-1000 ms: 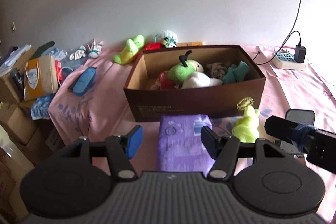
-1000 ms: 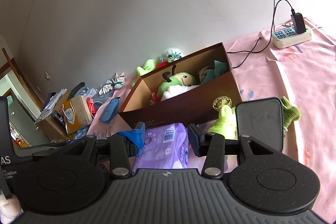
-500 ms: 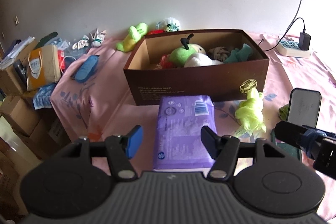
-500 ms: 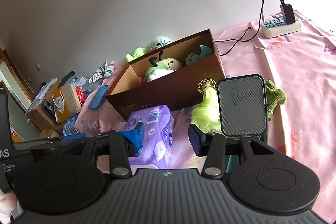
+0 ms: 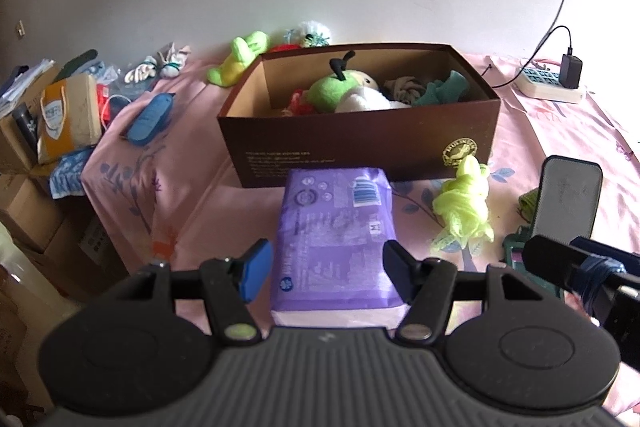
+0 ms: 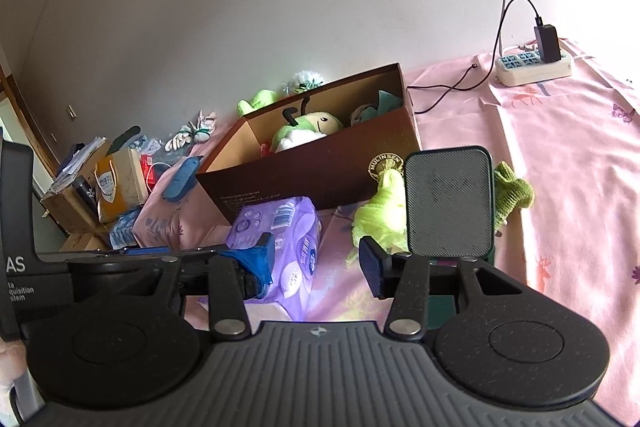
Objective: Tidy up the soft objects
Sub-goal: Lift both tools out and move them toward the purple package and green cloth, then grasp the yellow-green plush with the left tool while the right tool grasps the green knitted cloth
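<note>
A purple soft pack lies on the pink cloth in front of the brown box. My left gripper is open, low over the pack's near end, one pad on each side of it. Whether the pads touch the pack I cannot tell. The box holds a green apple plush, a white plush and teal cloth. A lime mesh puff lies right of the pack. My right gripper is open with nothing between its fingers, right of the pack and near the puff.
A dark panel on a green stand rises just past my right finger, with a green knitted piece behind it. A lime plush, gloves and a blue case lie at the back left. A power strip sits back right. Cardboard boxes stand beyond the left edge.
The left gripper has sunk and drawn back, so the pack's near end now shows between its fingers. The right gripper's view has shifted slightly. Nothing was grasped or released.
</note>
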{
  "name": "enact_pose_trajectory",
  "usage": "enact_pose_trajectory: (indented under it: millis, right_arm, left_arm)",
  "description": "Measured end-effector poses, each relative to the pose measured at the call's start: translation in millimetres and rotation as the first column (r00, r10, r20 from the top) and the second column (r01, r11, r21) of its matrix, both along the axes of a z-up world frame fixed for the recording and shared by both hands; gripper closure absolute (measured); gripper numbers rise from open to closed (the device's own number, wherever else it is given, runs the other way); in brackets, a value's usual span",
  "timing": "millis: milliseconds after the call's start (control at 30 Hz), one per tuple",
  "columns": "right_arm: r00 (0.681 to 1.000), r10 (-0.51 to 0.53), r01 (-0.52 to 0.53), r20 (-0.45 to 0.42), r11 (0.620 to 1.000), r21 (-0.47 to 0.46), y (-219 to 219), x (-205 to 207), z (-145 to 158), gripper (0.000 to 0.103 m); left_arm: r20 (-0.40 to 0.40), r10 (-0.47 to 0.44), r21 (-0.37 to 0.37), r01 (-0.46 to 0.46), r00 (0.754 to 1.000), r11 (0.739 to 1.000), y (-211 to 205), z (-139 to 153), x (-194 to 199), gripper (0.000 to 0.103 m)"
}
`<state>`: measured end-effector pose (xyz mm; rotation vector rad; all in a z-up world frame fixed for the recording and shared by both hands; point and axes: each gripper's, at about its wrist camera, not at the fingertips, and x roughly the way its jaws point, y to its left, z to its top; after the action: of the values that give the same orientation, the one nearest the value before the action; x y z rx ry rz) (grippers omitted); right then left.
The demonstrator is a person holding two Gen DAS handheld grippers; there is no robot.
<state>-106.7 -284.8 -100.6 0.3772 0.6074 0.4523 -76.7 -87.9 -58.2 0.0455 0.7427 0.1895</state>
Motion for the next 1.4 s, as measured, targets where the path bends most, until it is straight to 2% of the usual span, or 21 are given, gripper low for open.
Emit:
enact_pose_trajectory:
  millis: [233,467,633,800,1000,1133,1233,1400]
  right_arm:
    - [1.000,-0.011,0.011,-0.021,1.000,0.006,-15,-1,-9,0.073]
    - [0.999,-0.019,0.020,-0.029,0.999,0.041,-40,-5,-21,0.073]
    - [0.995,-0.089,0.092,-0.040,0.991,0.092,-74,-4,-31,0.072]
    - [0.975,-0.191,0.207,-0.112,0.967,0.151,-105,12,-44,0.072]
    - [0.945,-0.256,0.299,-0.203,0.927,0.224,-128,42,-61,0.070]
    - [0.919,-0.267,0.349,-0.291,0.894,0.282,-138,66,-77,0.070]
    - [0.920,-0.234,0.329,-0.314,0.897,0.296,-136,83,-84,0.070]
    - [0.919,-0.234,0.322,-0.318,0.910,0.262,-129,104,-88,0.070]
  left_arm:
    - [0.004,-0.084,-0.026,0.084,0.996,0.996,-10,-15,0,0.038]
    - [0.050,-0.203,-0.077,0.207,0.978,0.975,-19,-24,-2,0.038]
    - [0.119,-0.296,-0.058,0.304,0.948,0.951,-28,-23,7,0.038]
    - [0.155,-0.370,-0.013,0.376,0.916,0.926,-37,-24,27,0.038]
    - [0.148,-0.449,-0.011,0.455,0.881,0.890,-41,-33,47,0.038]
    - [0.112,-0.471,-0.002,0.474,0.875,0.880,-45,-44,66,0.039]
    - [0.080,-0.497,0.003,0.499,0.864,0.867,-47,-51,80,0.041]
    - [0.039,-0.534,0.005,0.534,0.845,0.846,-52,-59,100,0.042]
